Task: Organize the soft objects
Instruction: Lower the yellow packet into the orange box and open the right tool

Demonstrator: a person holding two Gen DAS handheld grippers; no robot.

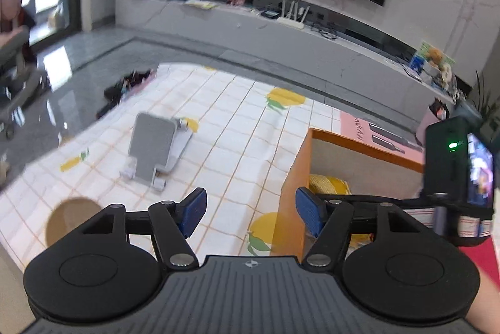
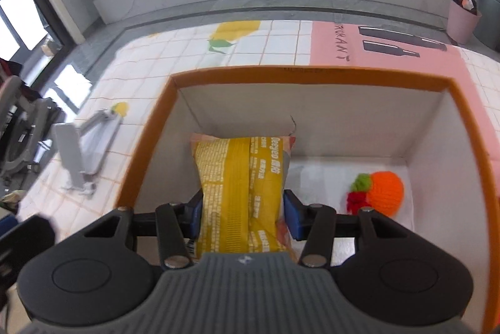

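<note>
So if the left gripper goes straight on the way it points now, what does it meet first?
Probably the checked tablecloth, just beside the orange box. The open left gripper holds nothing; depth is unclear.

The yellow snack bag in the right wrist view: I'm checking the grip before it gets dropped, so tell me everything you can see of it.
The yellow snack bag is a soft, puffy packet of glossy film, mustard yellow with white print and a pinkish crimped seam at its far end. It lies lengthwise between the blue-padded fingers of the right gripper, which pinch it about midway, denting its sides. It hangs tilted over the orange-rimmed box, near its left wall, apart from the crocheted orange. Whether it touches the floor is unclear.
</note>
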